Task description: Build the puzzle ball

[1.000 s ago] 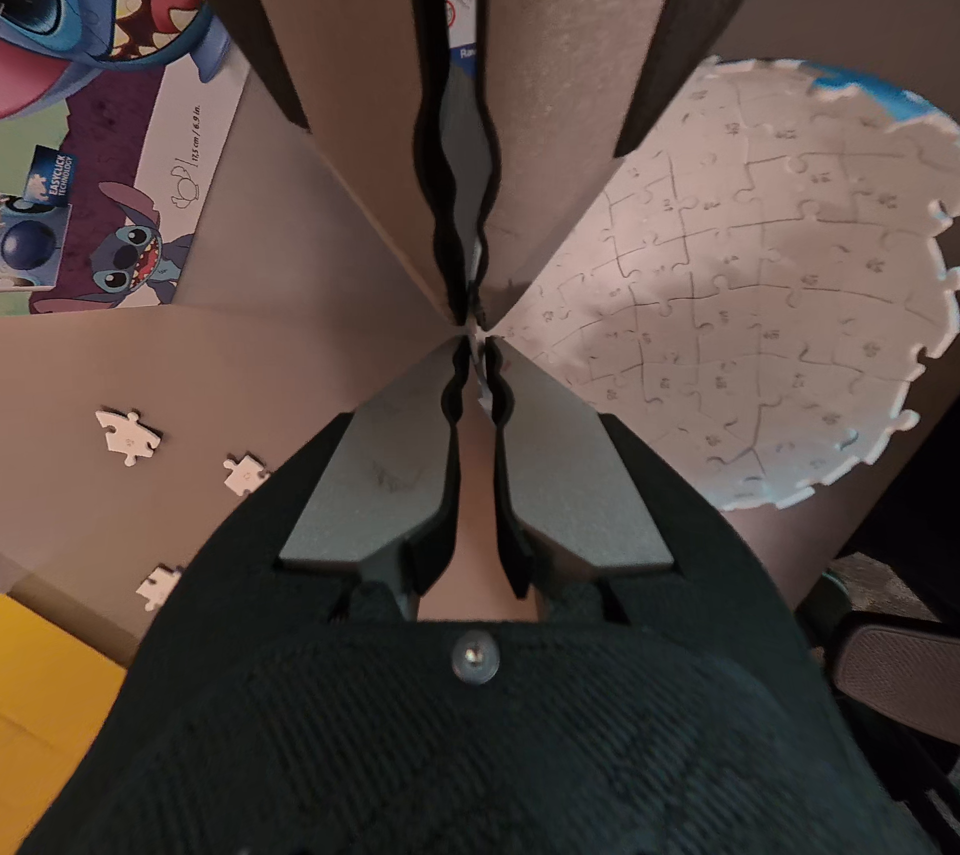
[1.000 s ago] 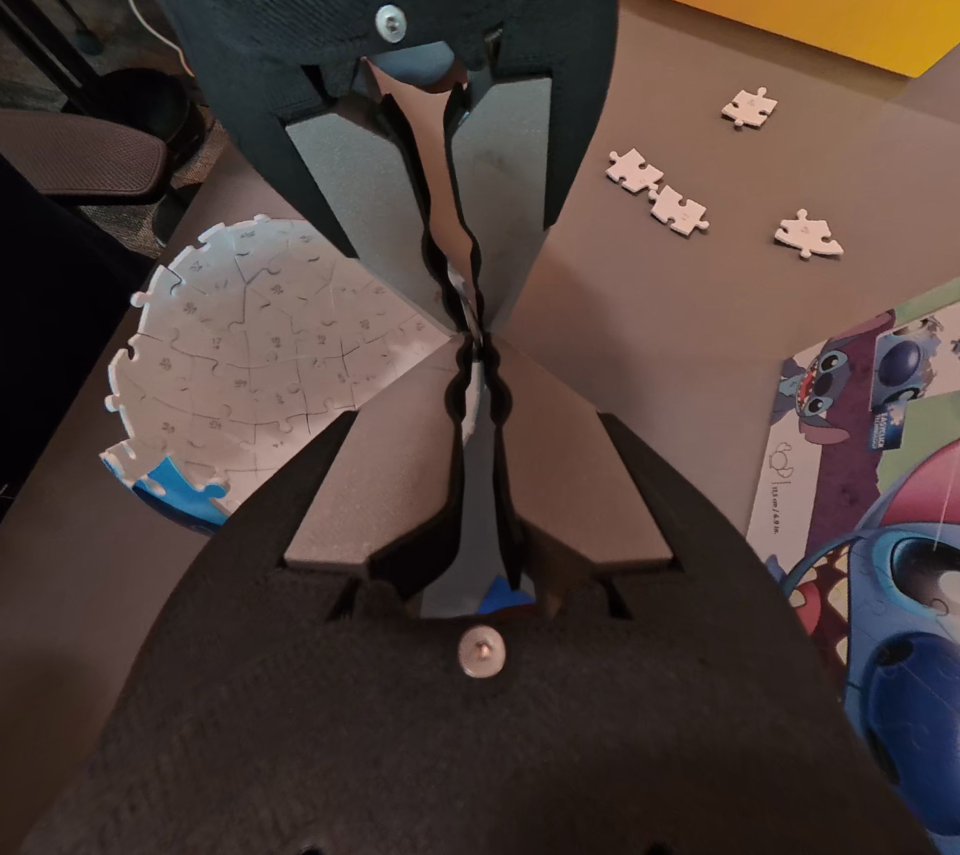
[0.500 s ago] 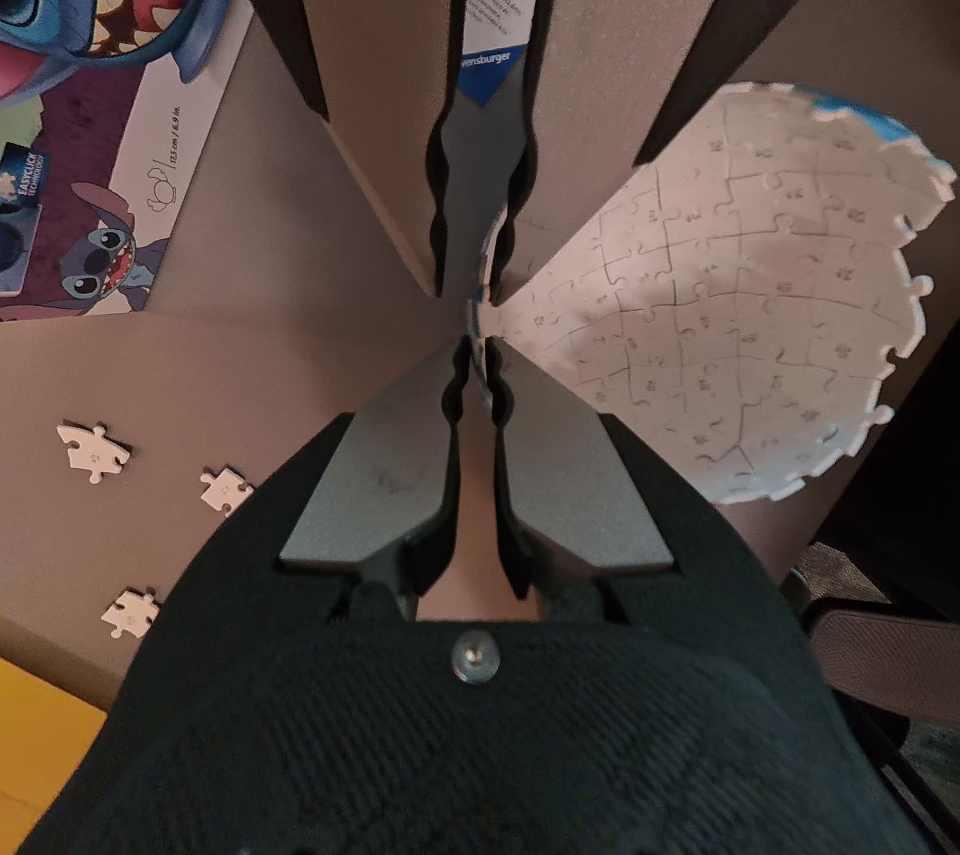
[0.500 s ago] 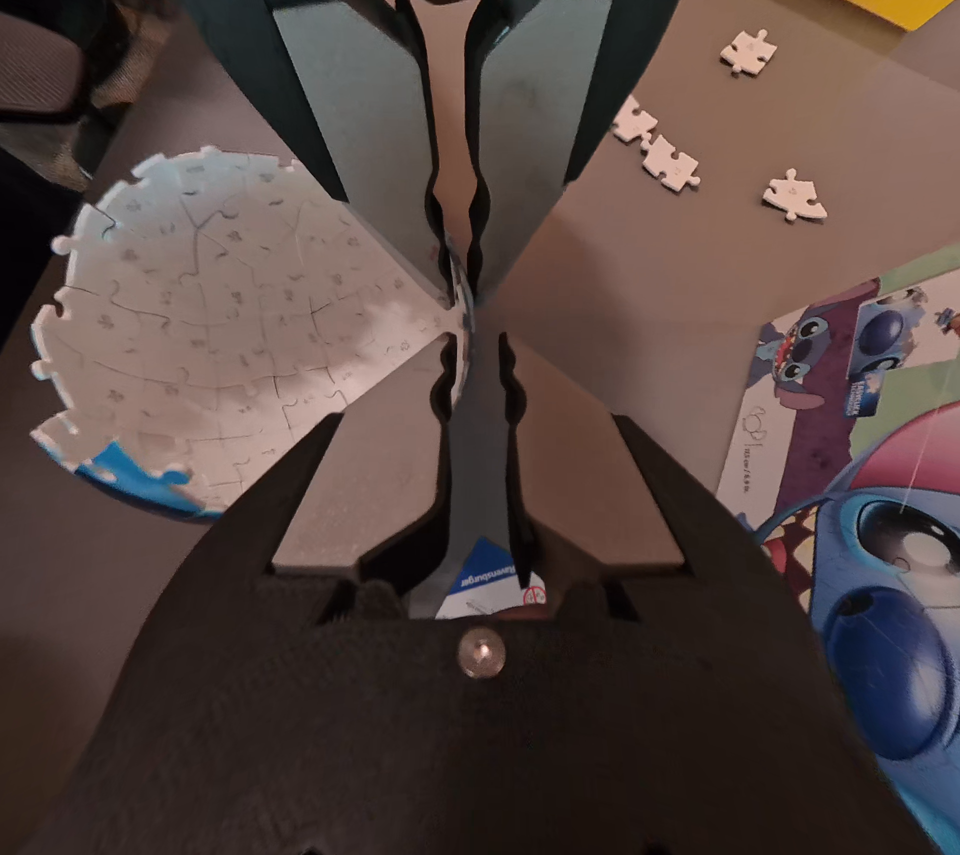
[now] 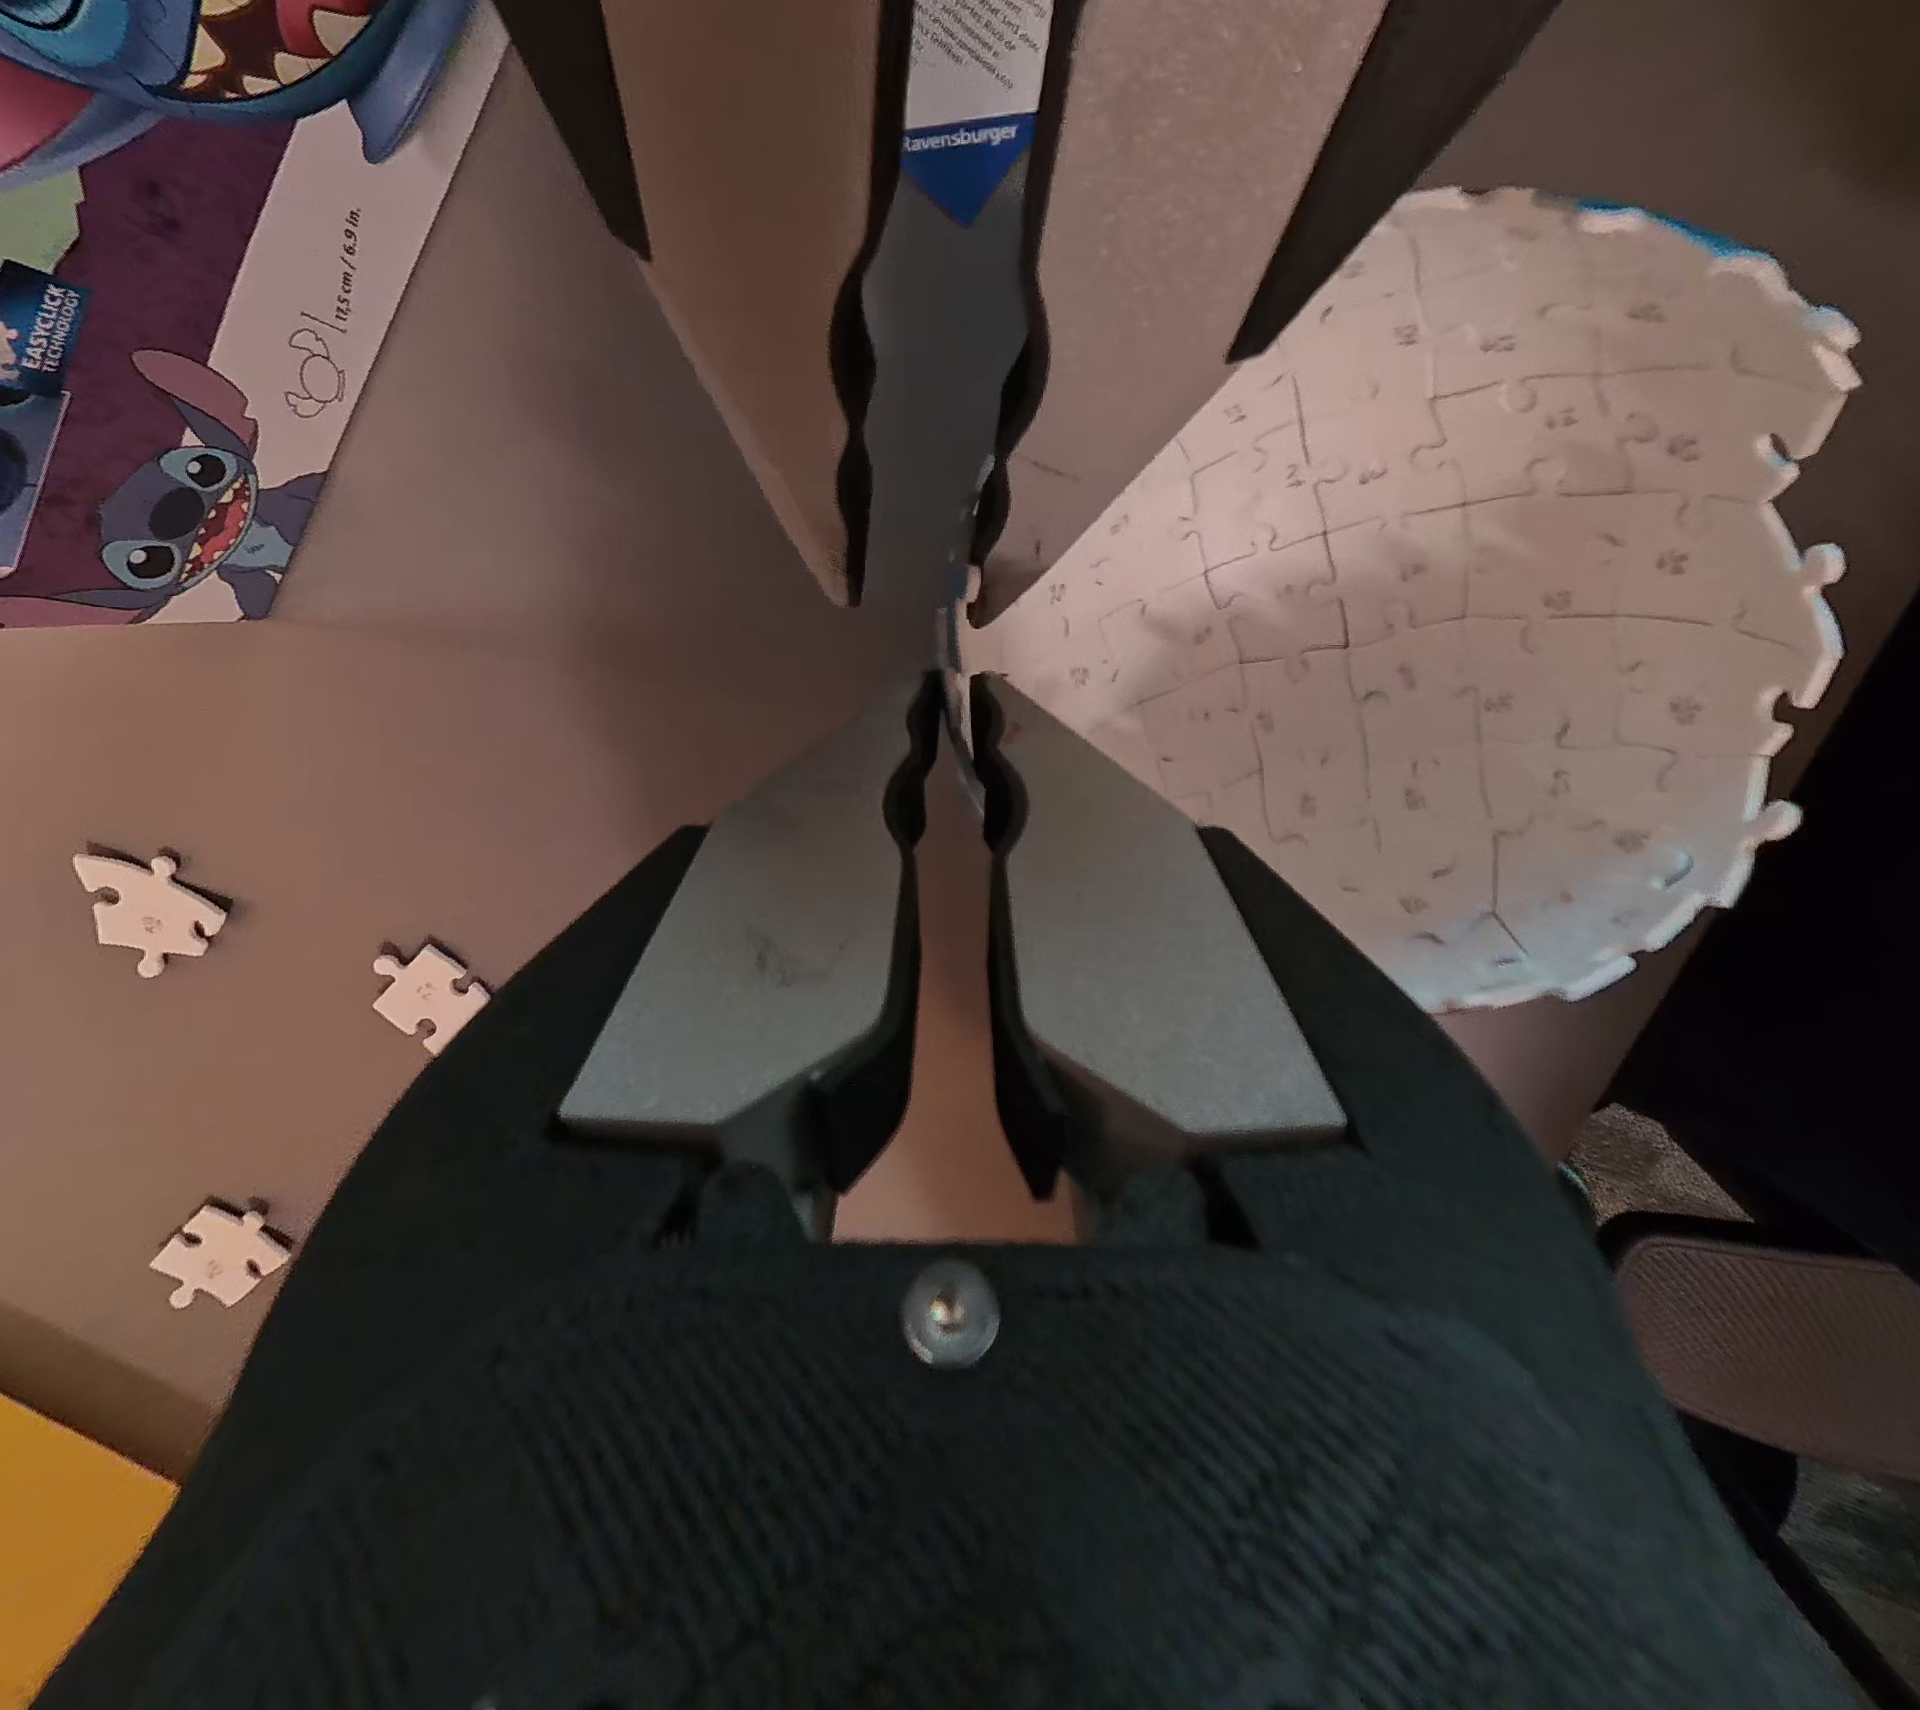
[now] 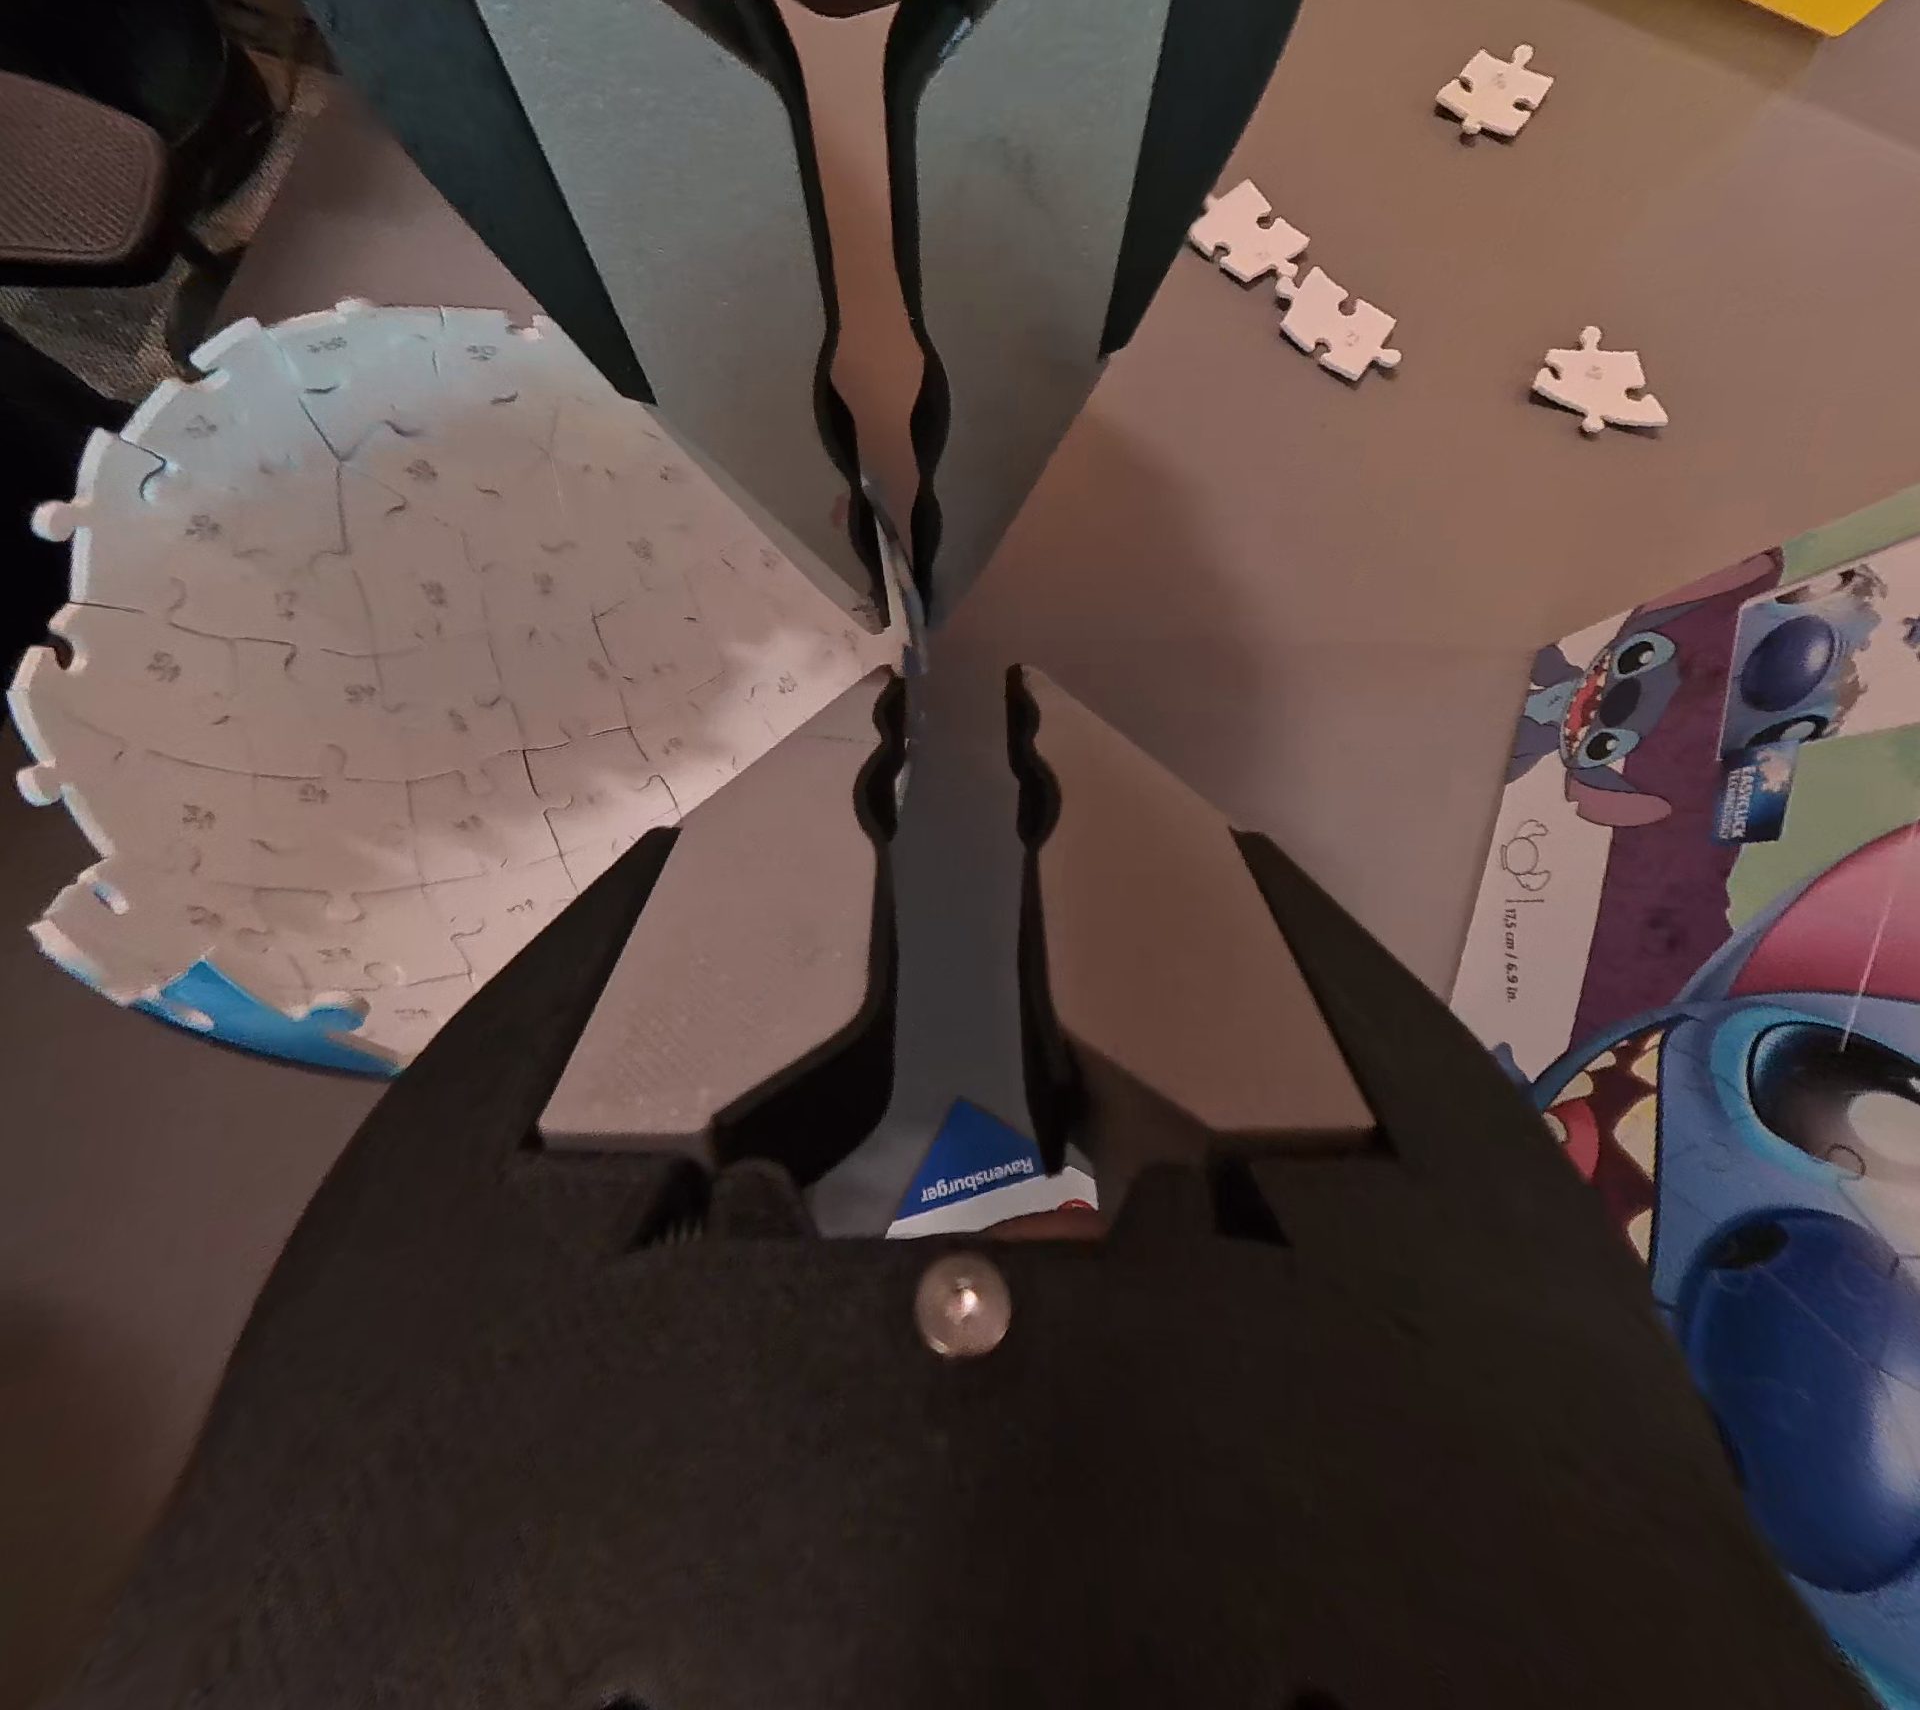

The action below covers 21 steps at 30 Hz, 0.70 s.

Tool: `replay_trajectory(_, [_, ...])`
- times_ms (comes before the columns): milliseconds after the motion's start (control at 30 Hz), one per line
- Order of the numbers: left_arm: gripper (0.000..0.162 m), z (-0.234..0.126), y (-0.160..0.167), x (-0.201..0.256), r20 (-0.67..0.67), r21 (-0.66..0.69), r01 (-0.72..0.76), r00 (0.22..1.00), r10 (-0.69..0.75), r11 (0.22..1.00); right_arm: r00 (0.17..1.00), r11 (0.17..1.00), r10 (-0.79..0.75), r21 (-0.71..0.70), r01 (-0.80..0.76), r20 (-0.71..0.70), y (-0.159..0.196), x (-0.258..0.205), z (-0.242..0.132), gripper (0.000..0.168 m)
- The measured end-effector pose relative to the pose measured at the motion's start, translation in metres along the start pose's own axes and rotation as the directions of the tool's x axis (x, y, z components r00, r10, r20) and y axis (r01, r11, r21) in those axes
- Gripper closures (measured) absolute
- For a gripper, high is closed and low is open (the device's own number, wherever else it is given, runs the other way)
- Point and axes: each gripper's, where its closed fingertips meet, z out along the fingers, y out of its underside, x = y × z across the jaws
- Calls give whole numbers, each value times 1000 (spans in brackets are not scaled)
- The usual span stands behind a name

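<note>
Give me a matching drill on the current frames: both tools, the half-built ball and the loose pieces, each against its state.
Things:
1. left tool
2. right tool
3. puzzle shell
4. loose pieces

States:
A. jaws apart, gripping nothing
B. lying flat, white side up, away from both tools
C. white inside facing the cameras, blue showing on the outside
D. closed on the rim of the puzzle shell

Pairs: 1-D, 2-A, 3-C, 4-B
</note>
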Motion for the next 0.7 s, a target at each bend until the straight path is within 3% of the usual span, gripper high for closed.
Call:
replay_trajectory(267, [160,-1,-1,0,4,15,-2,1000,2,1000,998,998,-52,-35,53,32,0,-1,0,152])
replay_trajectory(700, [160,-1,0,5,-17,15,-35,999,36,999,990,997,-80,-8,81,119,0,-14,3,167])
